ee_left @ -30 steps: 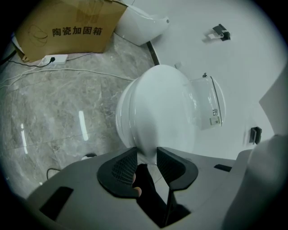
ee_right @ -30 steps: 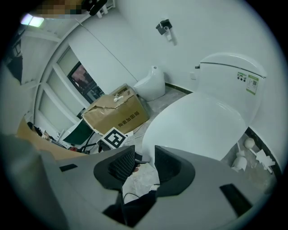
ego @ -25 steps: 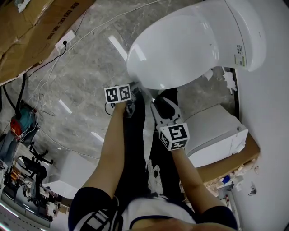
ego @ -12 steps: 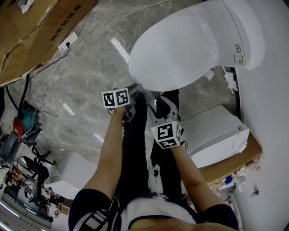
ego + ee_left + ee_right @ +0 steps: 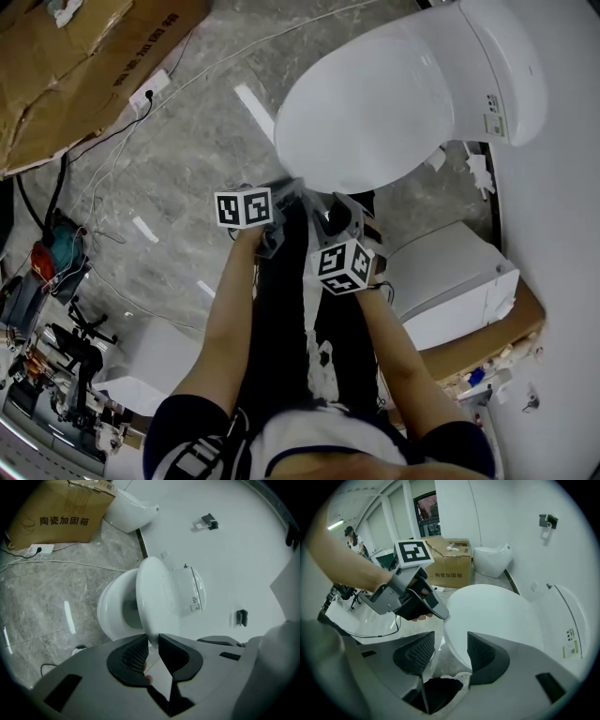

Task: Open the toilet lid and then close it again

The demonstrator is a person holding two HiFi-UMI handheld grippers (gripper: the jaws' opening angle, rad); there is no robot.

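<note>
Head view: opening step in hand; lid (image 5: 375, 103) part-raised. Left gripper view: left tongs (image 5: 153, 641), just closing, clamp the lid's front rim above the bowl (image 5: 108, 616). Right gripper view: right tongs (image 5: 451, 648), just opened, stand apart, gripping nothing. Next: swing the lid upright.

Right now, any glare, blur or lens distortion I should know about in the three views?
Head view: mostly sharp, with ceiling-light streaks glaring off the glossy floor. Left gripper view: strong fisheye bend and dark corners, with one more light streak on the floor. Right gripper view: same fisheye and dark rim, and the lid is nearly washed out white, with little shading.
</note>
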